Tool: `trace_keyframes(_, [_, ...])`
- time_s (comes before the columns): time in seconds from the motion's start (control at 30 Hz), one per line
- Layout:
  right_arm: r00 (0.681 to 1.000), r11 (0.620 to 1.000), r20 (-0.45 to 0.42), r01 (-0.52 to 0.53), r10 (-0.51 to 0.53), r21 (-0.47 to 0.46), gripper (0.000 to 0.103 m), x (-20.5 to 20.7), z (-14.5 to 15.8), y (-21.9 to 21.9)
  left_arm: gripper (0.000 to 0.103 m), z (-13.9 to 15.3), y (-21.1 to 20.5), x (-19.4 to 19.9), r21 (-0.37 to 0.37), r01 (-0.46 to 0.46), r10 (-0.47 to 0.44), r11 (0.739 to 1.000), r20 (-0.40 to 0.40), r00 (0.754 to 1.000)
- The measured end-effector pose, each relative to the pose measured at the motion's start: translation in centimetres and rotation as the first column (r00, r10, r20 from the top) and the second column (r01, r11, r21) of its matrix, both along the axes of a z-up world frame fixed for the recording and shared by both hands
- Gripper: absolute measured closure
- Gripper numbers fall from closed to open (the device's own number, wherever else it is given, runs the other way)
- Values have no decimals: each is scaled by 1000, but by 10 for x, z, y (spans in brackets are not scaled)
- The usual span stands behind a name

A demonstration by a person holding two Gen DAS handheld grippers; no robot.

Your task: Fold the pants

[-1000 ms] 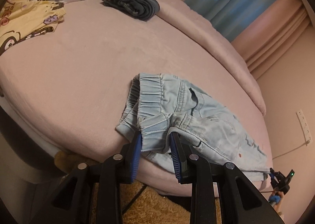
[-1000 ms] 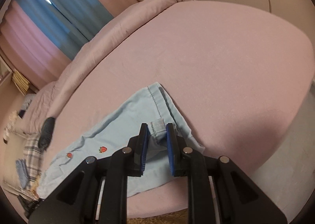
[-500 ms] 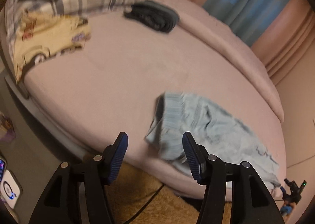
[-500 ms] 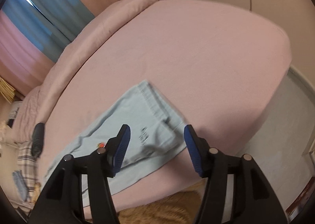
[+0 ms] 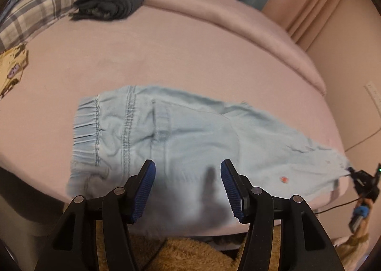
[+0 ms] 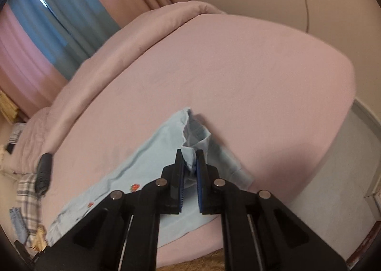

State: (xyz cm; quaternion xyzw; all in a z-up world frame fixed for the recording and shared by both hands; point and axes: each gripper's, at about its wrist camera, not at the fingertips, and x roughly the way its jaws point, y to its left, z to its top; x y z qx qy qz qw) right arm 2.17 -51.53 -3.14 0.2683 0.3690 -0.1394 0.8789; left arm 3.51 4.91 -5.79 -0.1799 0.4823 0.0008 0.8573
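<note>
Where the pink bed (image 5: 181, 56) curves down to its near edge, the light blue pants (image 5: 181, 128) lie flat, long axis running along that edge. In the left wrist view the elastic waistband (image 5: 85, 128) points toward the pillow end and the leg hems toward the foot end. Left tool (image 5: 188, 187): jaws apart, nothing between the pads, hovering over the seat of the pants near the bed edge. Right tool (image 6: 189, 163): jaws closing, clamped on a fold of hem fabric, which stands up off the sheet. Folded dark garment (image 5: 109, 4) lies near the far edge, beside a plaid pillow (image 5: 35, 13), well apart from the pants.
</note>
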Motion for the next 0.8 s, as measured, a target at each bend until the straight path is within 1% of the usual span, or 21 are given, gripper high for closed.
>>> trace_keyframes(0.03, [1000, 1000, -22, 17, -17, 5, 94, 0, -5, -4, 46, -6, 3, 3, 7, -10, 10, 1000, -22, 1000])
trace_keyframes(0.13, [997, 999, -79, 27, -25, 24, 94, -4, -27, -11, 46, -26, 13, 6, 26, -31, 33, 999, -74, 997])
trace_keyframes(0.2, [990, 999, -137, 32, -30, 17, 94, -6, -46, -12, 46, -31, 16, 5, 41, -15, 17, 999, -66, 998])
trace_keyframes(0.27, [991, 999, -129, 38, -34, 31, 94, -13, -54, -15, 47, -30, 18, 5, 58, -2, 6, 998, -63, 998])
trace_keyframes(0.33, [993, 998, -113, 47, -40, 53, 94, -18, -53, -18, 48, -29, 18, 7, 66, -4, 9, 998, -74, 997])
trace_keyframes(0.37, [993, 997, -107, 47, -41, 58, 94, -18, -50, -19, 50, -29, 20, 7, 68, -7, 12, 998, -76, 997])
trace_keyframes(0.43, [993, 999, -110, 39, -35, 33, 93, -17, -46, -18, 55, -28, 23, 9, 71, -19, 25, 997, -77, 997])
trace_keyframes(0.5, [990, 1000, -143, 21, -22, -4, 92, -11, -48, -12, 55, -31, 26, 8, 61, -23, 28, 998, -71, 997])
trace_keyframes(0.57, [979, 998, -206, -18, 5, -59, 92, -6, -60, -8, 55, -32, 21, 7, 89, -15, 21, 996, -69, 997])
trace_keyframes(0.6, [977, 997, -211, -26, 9, -79, 91, -6, -60, -6, 55, -30, 16, 6, 111, -10, 18, 994, -70, 997])
trace_keyframes(0.67, [973, 992, -232, -41, 13, -116, 84, -5, -51, -1, 55, -25, 8, 9, 134, -1, 11, 991, -72, 997])
trace_keyframes(0.7, [968, 989, -251, -27, -11, -148, 71, -6, -45, 1, 55, -19, 4, 7, 133, 9, 1, 991, -70, 998])
trace_keyframes(0.73, [965, 982, -259, -8, -41, -187, 54, -8, -38, 4, 55, -14, 3, 6, 120, 18, -11, 993, -60, 998])
trace_keyframes(0.77, [968, 973, -243, 7, -65, -232, 51, -12, -29, 9, 55, -9, 1, 4, 98, 30, -26, 995, -41, 999])
trace_keyframes(0.8, [973, 967, -222, 7, -65, -253, 51, -15, -22, 14, 55, -3, -3, 3, 72, 46, -45, 996, -17, 999])
